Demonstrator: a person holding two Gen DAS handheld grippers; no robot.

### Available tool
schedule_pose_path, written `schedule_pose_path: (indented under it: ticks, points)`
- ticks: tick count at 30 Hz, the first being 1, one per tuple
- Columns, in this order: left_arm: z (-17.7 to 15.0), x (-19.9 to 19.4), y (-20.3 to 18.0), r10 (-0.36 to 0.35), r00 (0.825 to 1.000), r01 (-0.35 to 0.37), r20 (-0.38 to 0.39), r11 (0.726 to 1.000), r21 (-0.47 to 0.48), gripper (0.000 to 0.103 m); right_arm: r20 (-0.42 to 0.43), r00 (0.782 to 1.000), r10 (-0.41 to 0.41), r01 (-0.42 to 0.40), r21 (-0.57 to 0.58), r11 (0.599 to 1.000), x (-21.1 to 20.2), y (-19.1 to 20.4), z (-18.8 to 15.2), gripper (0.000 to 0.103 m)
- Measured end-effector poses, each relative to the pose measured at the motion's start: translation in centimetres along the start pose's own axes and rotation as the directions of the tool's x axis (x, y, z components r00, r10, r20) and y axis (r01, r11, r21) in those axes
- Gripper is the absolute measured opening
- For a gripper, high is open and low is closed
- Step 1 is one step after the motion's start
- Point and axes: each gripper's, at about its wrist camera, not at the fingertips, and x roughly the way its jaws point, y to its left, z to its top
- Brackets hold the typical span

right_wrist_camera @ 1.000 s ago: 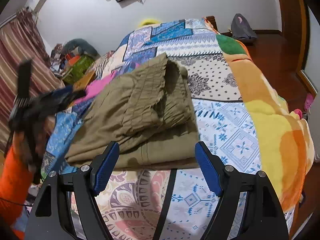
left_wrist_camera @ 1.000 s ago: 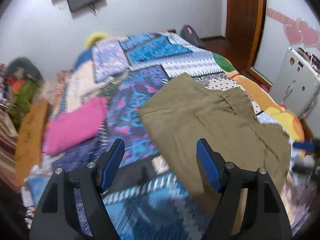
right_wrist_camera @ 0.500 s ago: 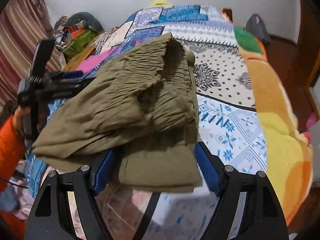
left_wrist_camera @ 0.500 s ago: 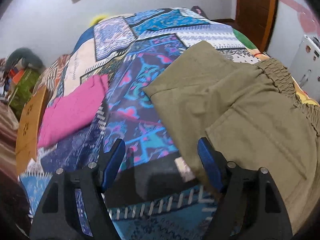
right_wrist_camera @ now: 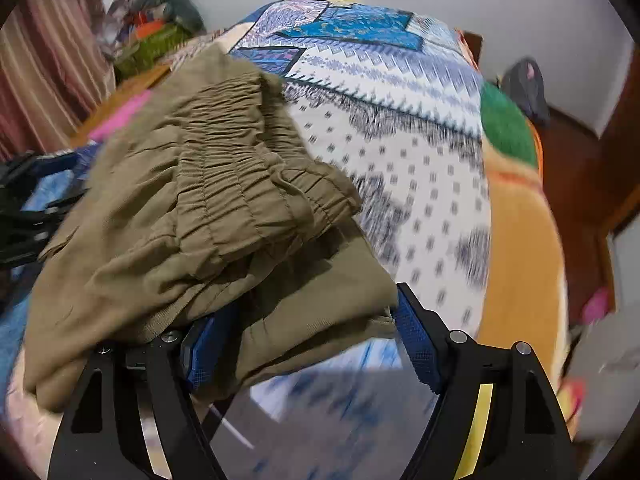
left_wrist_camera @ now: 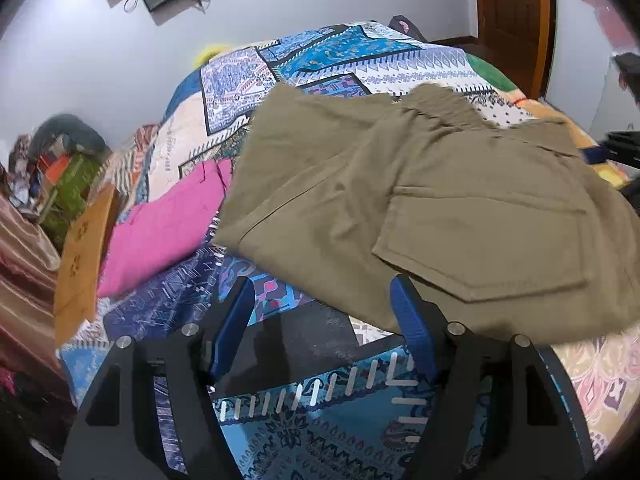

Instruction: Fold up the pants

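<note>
Folded olive-green pants [left_wrist_camera: 420,200] lie on the patchwork bed cover [left_wrist_camera: 340,56], back pocket up. In the right wrist view the pants [right_wrist_camera: 192,216] show their gathered elastic waistband. My left gripper [left_wrist_camera: 322,320] is open, its blue pads just short of the pants' near edge; the right pad touches the hem. My right gripper [right_wrist_camera: 308,340] is open wide and pushed up against the folded stack; the cloth drapes over its left finger [right_wrist_camera: 200,344] and hides the tip.
A pink folded garment [left_wrist_camera: 168,224] lies left of the pants. A wooden board [left_wrist_camera: 82,248] and clutter stand at the bed's left. A door [left_wrist_camera: 512,20] and a dark bag [right_wrist_camera: 524,88] are on the right. The bed's orange edge [right_wrist_camera: 516,260] drops off right.
Both grippers have moved in closer to the pants. The folded stack now lies against and over my right gripper's left finger. The left view has swung so the back pocket shows.
</note>
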Motion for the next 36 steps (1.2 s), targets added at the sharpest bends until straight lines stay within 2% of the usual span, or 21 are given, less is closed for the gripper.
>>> schedule_pose_path:
  ticks: [2, 4, 5, 6, 9, 12, 15, 18, 20, 25, 27, 28, 32, 34, 36]
  points:
    - [0.0, -0.1, 0.7, -0.035, 0.999, 0.035, -0.001, 0.998, -0.043, 0.071, -0.011, 1.0, -0.022, 0.022, -0.018, 1.0, 1.5, -0.5, 1.5, 0.071]
    - [-0.1, -0.5, 1.6, -0.07, 0.998, 0.07, 0.003, 0.994, -0.084, 0.055, -0.01, 0.998, -0.061, 0.061, -0.038, 0.997, 2.4, -0.8, 2.7, 0.062]
    - [-0.1, -0.7, 1.9, -0.083, 0.997, 0.083, 0.005, 0.992, -0.091, 0.044, -0.008, 0.996, -0.09, 0.089, -0.047, 0.995, 2.7, -1.0, 3.3, 0.056]
    - [-0.1, -0.9, 2.3, -0.086, 0.996, 0.086, 0.009, 0.992, -0.097, 0.038, -0.007, 0.995, -0.104, 0.104, -0.048, 0.993, 2.7, -1.3, 3.7, 0.055]
    - [0.3, -1.5, 4.4, -0.063, 0.997, 0.066, 0.033, 0.991, -0.113, 0.038, 0.016, 0.99, -0.14, 0.141, -0.027, 0.99, 1.7, -2.4, 4.3, 0.054]
    - [1.1, -1.5, 6.4, -0.046, 0.998, 0.051, 0.046, 0.992, -0.116, 0.038, 0.056, 0.99, -0.126, 0.123, 0.049, 0.991, -0.7, -3.6, 4.0, 0.054]
    - [1.9, -0.9, 8.1, -0.115, 0.991, 0.122, 0.06, 0.985, -0.119, 0.038, 0.119, 0.989, -0.084, 0.072, 0.096, 0.993, -4.2, -3.3, 3.1, 0.054]
    - [2.3, 0.2, 8.4, -0.198, 0.979, 0.203, 0.055, 0.974, -0.097, 0.038, 0.154, 0.986, -0.059, 0.049, 0.069, 0.996, -6.7, -1.1, 2.0, 0.055]
    - [2.4, 1.2, 8.3, -0.189, 0.981, 0.192, 0.042, 0.977, -0.092, 0.038, 0.163, 0.986, -0.037, 0.029, 0.048, 0.998, -7.8, 0.8, 1.1, 0.055]
    - [1.8, 4.4, 8.3, -0.176, 0.984, 0.172, -0.027, 0.979, -0.112, 0.038, 0.135, 0.991, 0.021, -0.029, 0.053, 0.998, -6.9, 4.3, -0.4, 0.059]
    - [1.3, 5.1, 8.5, -0.172, 0.985, 0.166, -0.035, 0.977, -0.134, 0.038, 0.095, 0.995, 0.013, -0.017, 0.046, 0.999, -5.1, 5.0, -1.0, 0.059]
    - [1.1, 5.2, 8.8, -0.182, 0.983, 0.176, -0.028, 0.972, -0.154, 0.039, 0.081, 0.997, 0.001, -0.005, 0.05, 0.999, -4.1, 5.1, -1.2, 0.059]
    - [0.8, 5.4, 9.4, -0.19, 0.981, 0.179, -0.034, 0.962, -0.204, 0.042, 0.059, 0.996, 0.06, -0.068, 0.148, 0.987, -2.0, 2.7, -1.4, 0.062]
    - [0.5, 5.1, 9.5, -0.183, 0.983, 0.171, -0.033, 0.961, -0.219, 0.044, 0.057, 0.998, -0.002, -0.005, 0.127, 0.992, -1.5, 2.2, -0.9, 0.062]
    - [0.3, 4.7, 9.4, -0.196, 0.98, 0.184, -0.026, 0.954, -0.236, 0.044, 0.041, 0.999, -0.019, 0.014, 0.123, 0.992, -0.8, 1.6, -0.4, 0.062]
